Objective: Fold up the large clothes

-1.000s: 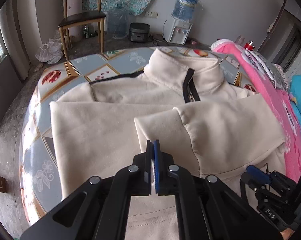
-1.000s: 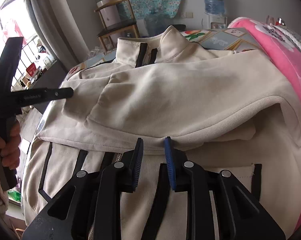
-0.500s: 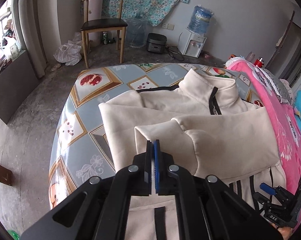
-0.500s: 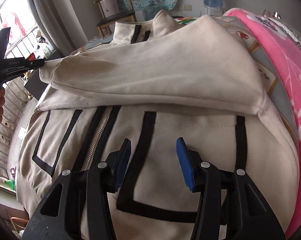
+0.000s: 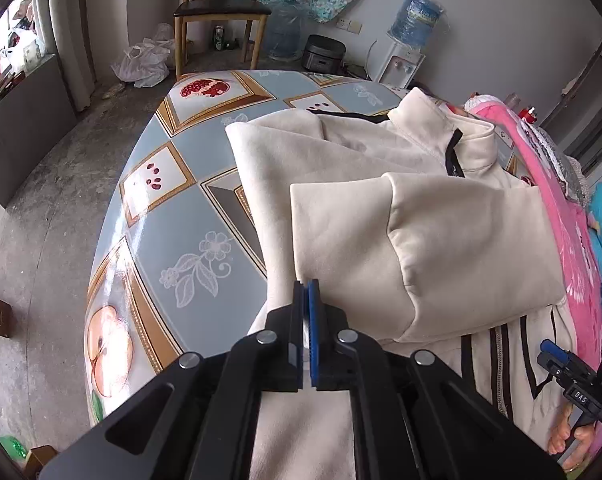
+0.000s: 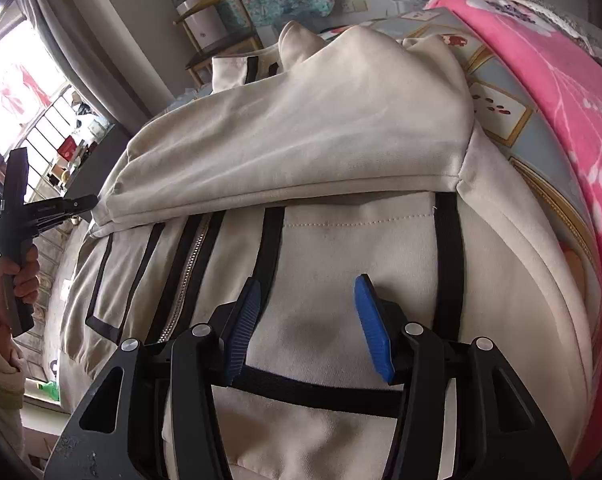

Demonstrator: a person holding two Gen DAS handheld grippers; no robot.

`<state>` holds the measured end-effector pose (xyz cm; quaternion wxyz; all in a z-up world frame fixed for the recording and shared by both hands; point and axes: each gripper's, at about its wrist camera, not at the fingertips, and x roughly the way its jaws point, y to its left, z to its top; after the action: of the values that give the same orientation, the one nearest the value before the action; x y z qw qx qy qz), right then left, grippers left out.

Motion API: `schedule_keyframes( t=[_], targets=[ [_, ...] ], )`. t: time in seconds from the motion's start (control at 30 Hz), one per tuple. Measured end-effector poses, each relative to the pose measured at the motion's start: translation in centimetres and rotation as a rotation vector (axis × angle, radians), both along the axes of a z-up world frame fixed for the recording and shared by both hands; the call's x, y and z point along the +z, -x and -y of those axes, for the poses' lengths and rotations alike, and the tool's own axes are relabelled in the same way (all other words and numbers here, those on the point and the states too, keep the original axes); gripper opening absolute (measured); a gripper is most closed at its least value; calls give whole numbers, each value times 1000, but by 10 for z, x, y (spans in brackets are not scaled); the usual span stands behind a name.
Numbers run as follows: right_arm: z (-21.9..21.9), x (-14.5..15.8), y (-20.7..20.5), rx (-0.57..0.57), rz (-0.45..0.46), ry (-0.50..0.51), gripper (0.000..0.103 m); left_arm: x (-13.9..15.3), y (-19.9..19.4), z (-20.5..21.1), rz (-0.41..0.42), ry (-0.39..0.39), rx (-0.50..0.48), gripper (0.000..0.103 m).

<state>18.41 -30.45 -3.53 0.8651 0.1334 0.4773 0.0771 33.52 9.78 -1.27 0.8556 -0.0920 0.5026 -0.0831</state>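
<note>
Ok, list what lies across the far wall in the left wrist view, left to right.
Chair → empty water jug → rice cooker → water dispenser.

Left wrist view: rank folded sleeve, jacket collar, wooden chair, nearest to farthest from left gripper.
From the left gripper:
1. Folded sleeve, just ahead, right of the fingertips.
2. Jacket collar, farther up, right.
3. Wooden chair, on the floor beyond the table.

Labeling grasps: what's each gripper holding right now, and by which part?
Left gripper pinches the jacket sleeve at its cuff corner. Right gripper has just been opening; nothing between its jaws.
</note>
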Motion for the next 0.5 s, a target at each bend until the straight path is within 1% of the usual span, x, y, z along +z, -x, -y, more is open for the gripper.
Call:
schedule_keyframes(
  t=[0.17, 0.27, 0.33, 0.4, 0.43, 0.5],
  targets=[
    [-1, 0, 0, 3, -3, -2, 49, 19, -3, -4, 59, 33, 0, 2],
    [0, 0, 2, 1, -1, -4, 49, 28, -10, 0, 96, 29, -6, 2],
    [0, 0, 3, -3, 0, -6, 49, 22, -14, 5, 63, -5, -7, 2],
    [0, 1, 4, -3, -3, -6, 49, 6, -16, 9, -14, -65, -11, 3],
    [1, 2, 4, -3, -7, -6, 49, -2, -15, 9, -51, -78, -9, 4],
    [3, 7, 6, 2, -14, -24, 49, -8, -8, 3, -61, -83, 14, 5]
  ],
)
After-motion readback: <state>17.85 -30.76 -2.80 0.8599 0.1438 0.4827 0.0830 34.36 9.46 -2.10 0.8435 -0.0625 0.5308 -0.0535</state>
